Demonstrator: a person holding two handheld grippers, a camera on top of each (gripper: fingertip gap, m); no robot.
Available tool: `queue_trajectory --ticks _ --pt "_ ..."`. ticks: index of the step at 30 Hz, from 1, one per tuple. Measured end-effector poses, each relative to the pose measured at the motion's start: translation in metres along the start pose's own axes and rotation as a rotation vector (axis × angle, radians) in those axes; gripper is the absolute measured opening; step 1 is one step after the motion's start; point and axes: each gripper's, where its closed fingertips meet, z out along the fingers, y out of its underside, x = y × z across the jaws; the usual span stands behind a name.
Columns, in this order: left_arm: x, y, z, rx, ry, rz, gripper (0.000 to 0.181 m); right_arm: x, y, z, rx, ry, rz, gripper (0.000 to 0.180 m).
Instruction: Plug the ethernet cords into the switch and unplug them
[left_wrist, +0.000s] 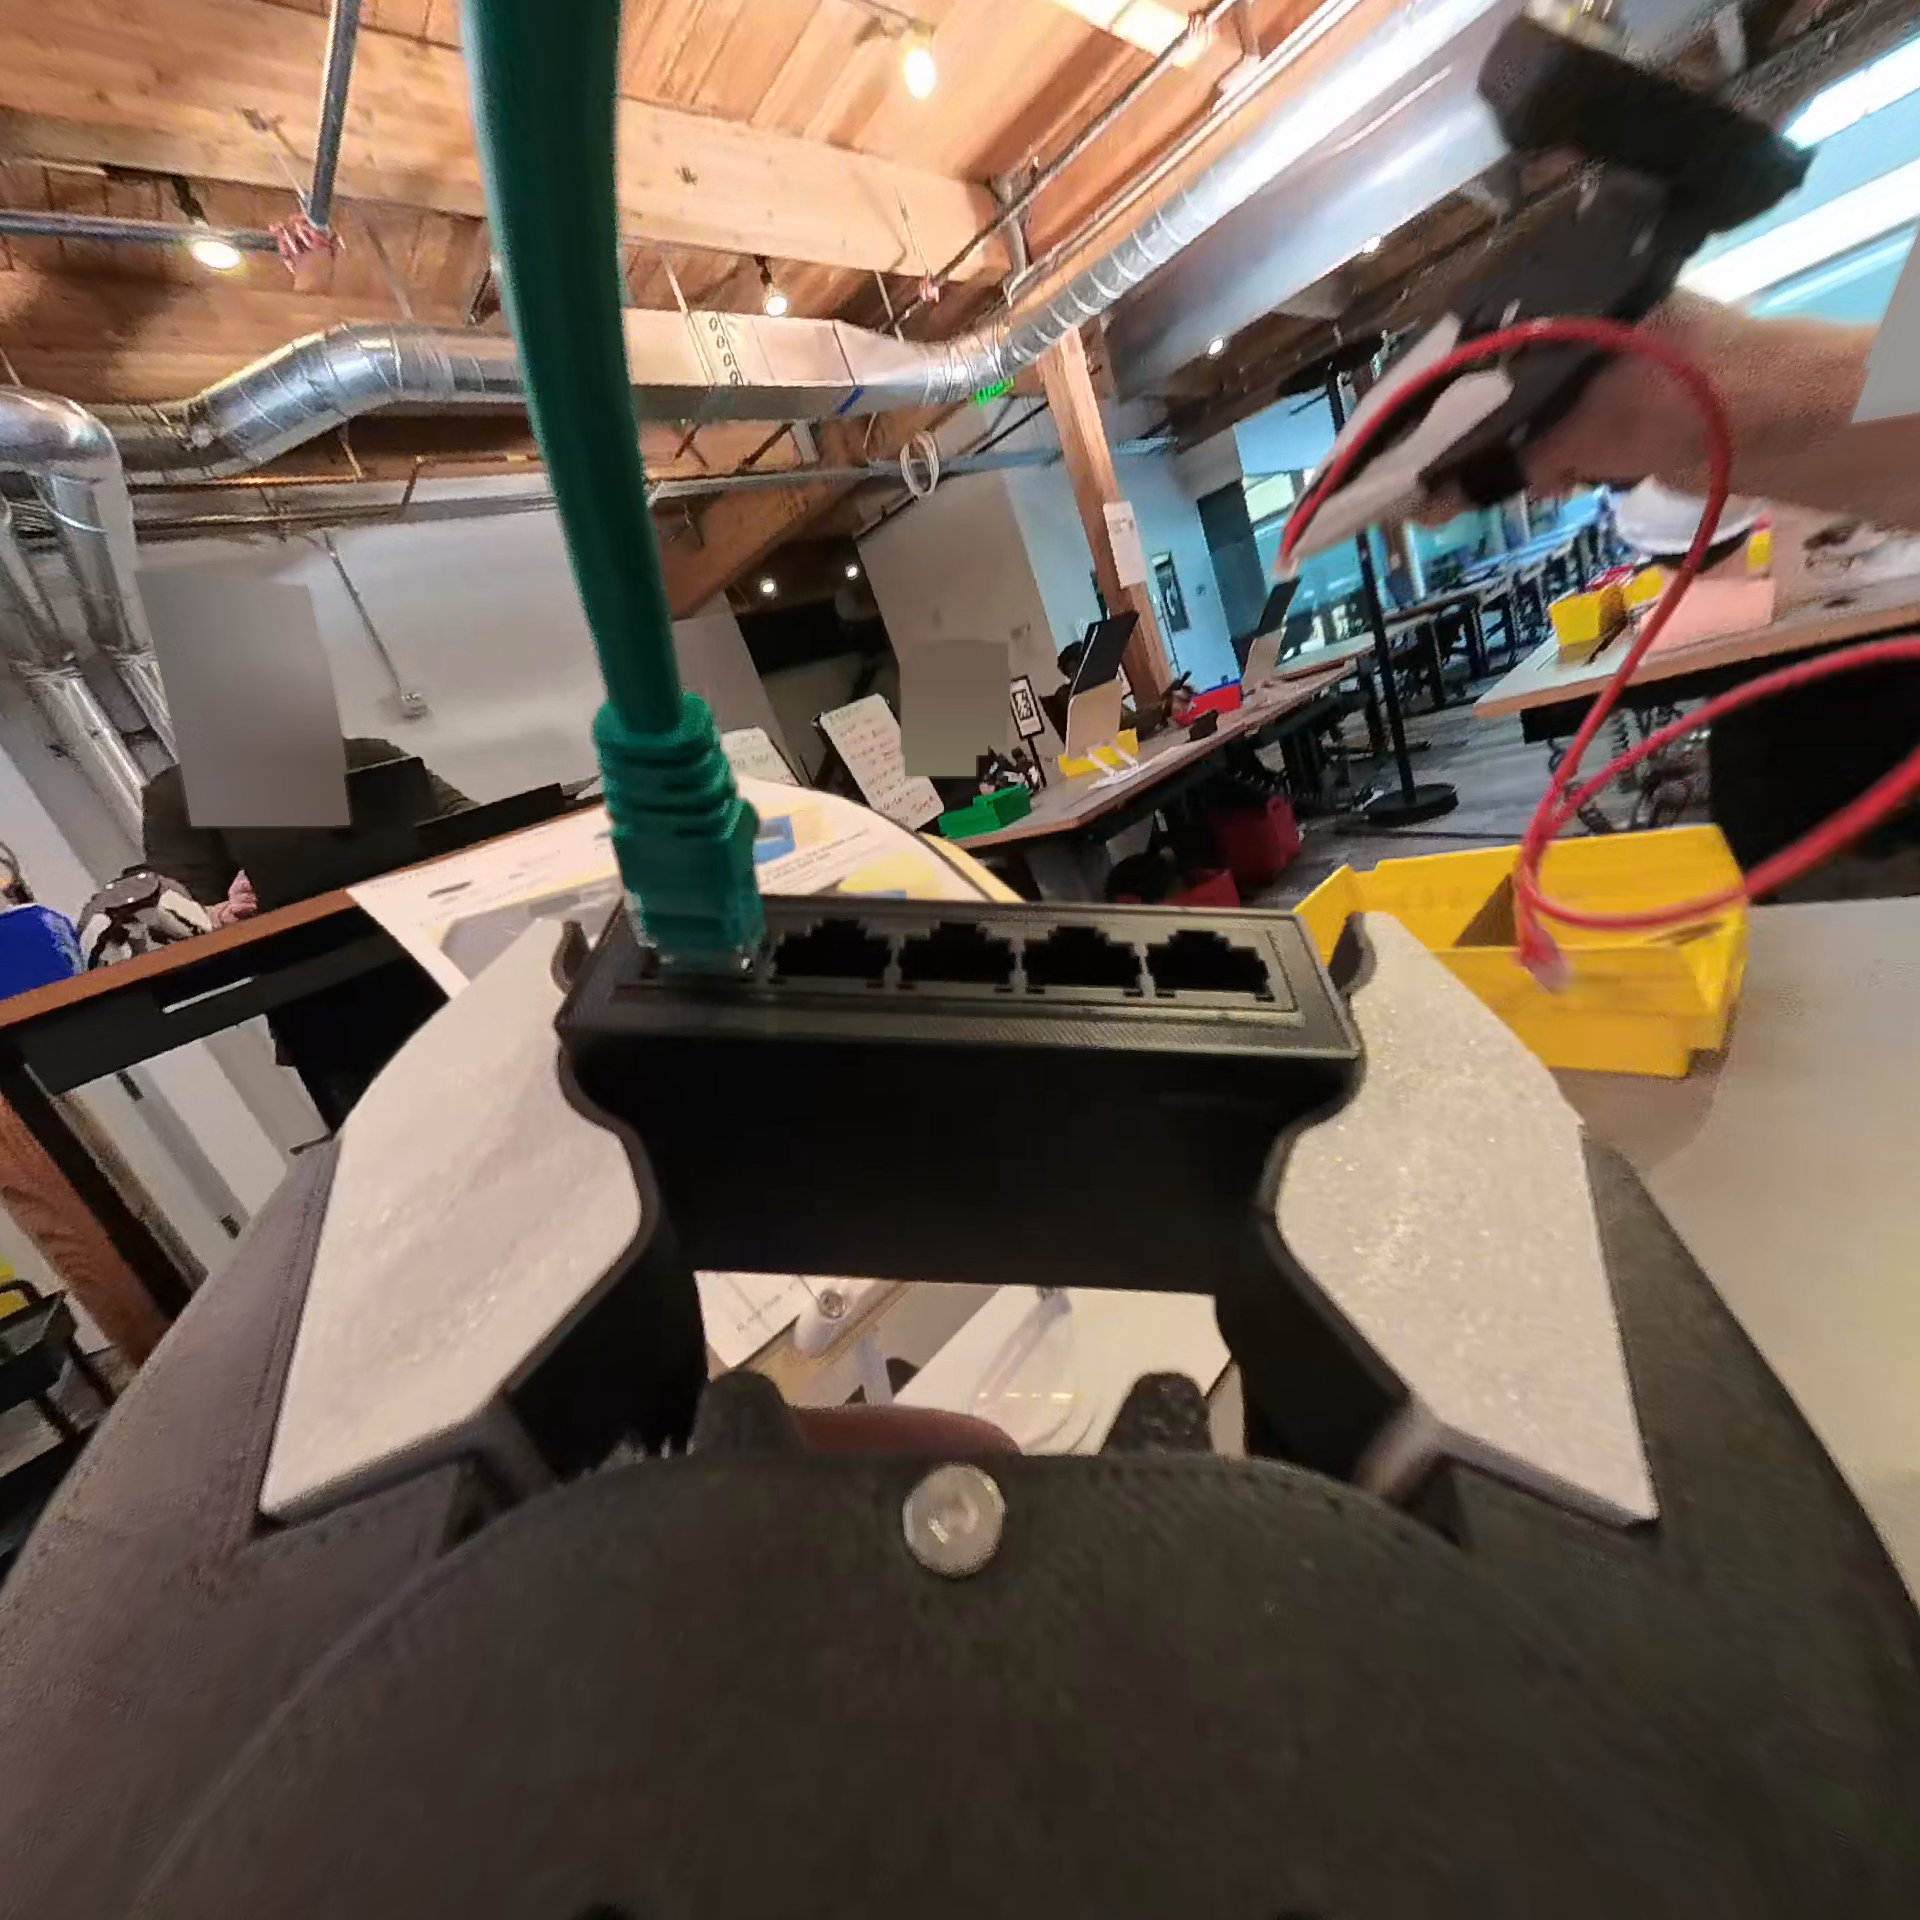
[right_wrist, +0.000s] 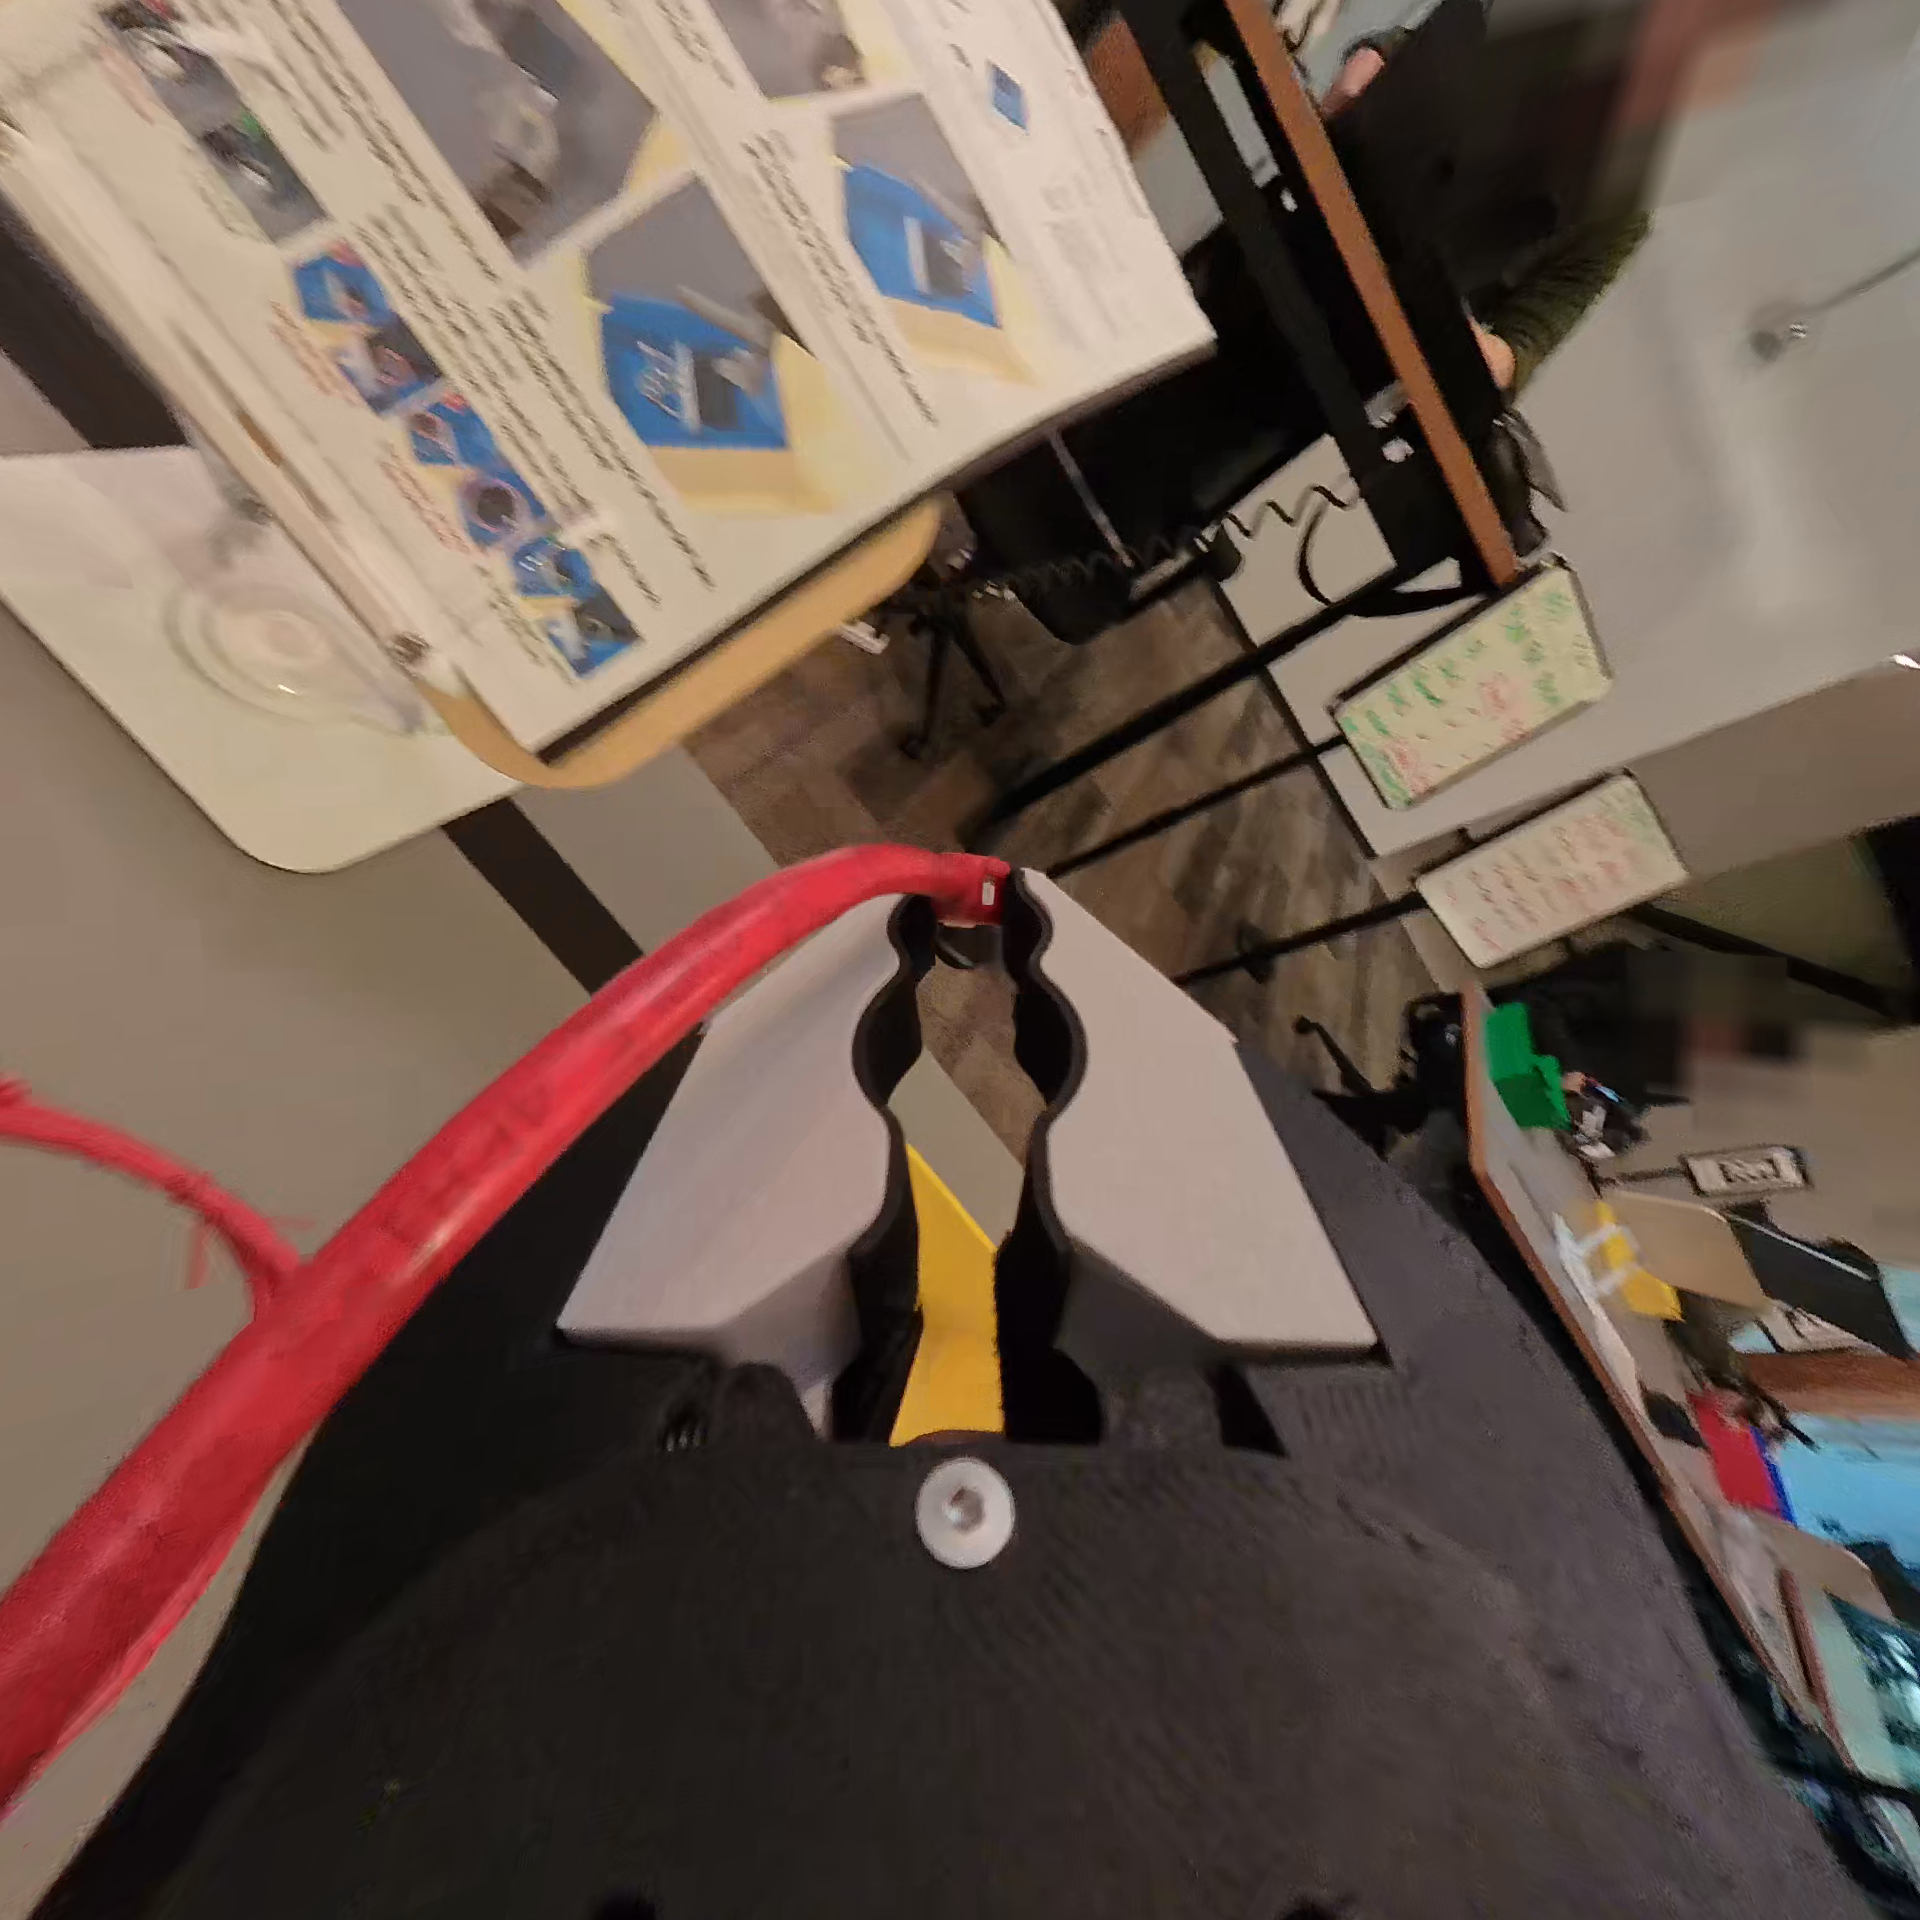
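Left gripper (left_wrist: 961, 997) clamps the black switch (left_wrist: 956, 1049), green cord (left_wrist: 681, 831) in 1 end port; right gripper (right_wrist: 966, 914) pinches the red cord (right_wrist: 436, 1184) near its tip.

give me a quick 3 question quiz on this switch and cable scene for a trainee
1. True or false: the green cable is plugged into the leftmost port of the switch.
2. How many ports on the switch are empty in the left wrist view?
3. What does the right gripper hold? A) the red cable near its end B) the yellow bin C) nothing

Key:
1. True.
2. Four.
3. A. The left gripper is clamped on the switch, and the red cable's far plug hangs over the yellow bin.
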Motion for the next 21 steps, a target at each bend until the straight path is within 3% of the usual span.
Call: queue_trajectory --ticks 4,9,16,21 --pt "0.002 0.024 0.013 -0.068 -0.028 0.027 0.128 0.056 0.039 -0.023 -0.108 0.13 -0.036 0.011" --pt "0.008 0.05 0.027 -0.141 -0.039 0.063 0.128 0.103 0.118 -0.025 -0.275 0.232 -0.034 0.011" --pt "0.017 0.068 0.037 -0.176 -0.033 0.084 0.128 0.104 0.237 -0.006 -0.437 0.264 0.037 0.011" --pt "0.024 0.077 0.044 -0.203 -0.021 0.098 0.128 0.091 0.289 0.008 -0.47 0.259 0.13 0.011"
